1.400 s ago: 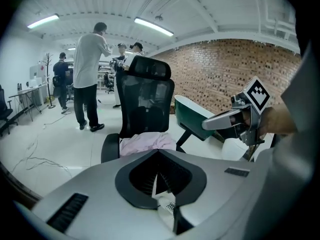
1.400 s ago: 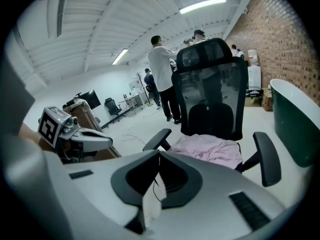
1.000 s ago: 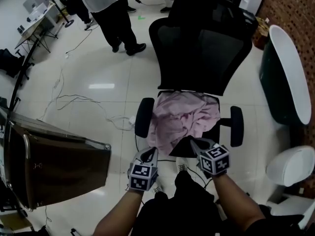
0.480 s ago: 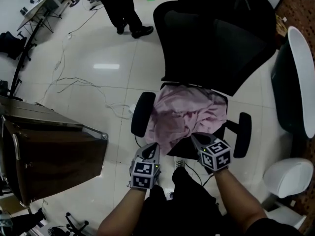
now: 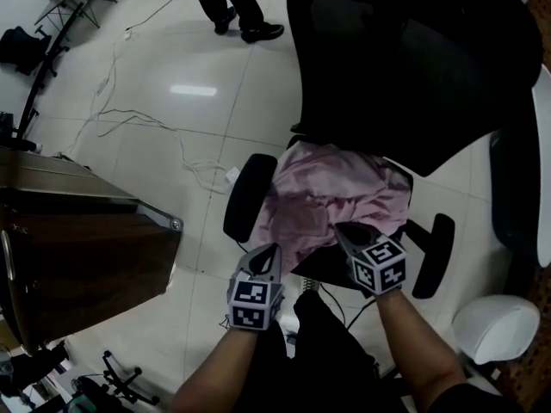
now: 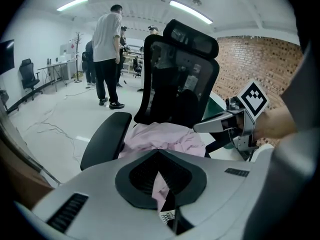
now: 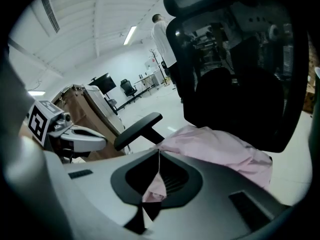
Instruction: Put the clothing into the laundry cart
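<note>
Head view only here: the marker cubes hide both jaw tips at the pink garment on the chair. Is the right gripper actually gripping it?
Observer: Yes. The right gripper view shows the right gripper shut, with a fold of the pink garment pinched between its jaws.
Operator: And the left?
Observer: The left gripper is likewise closed on a pink fold.
Operator: Whose legs are those beyond the chair?
Observer: A person in a white shirt, back turned, standing past the chair.

Grey grippers, bare forearms, dark trousers (image 5: 331, 351)
The left gripper (image 5: 272, 250) and right gripper (image 5: 343, 229) have pale grey shells, black ribbed pads and black-and-white marker cubes (image 5: 379, 265).
</note>
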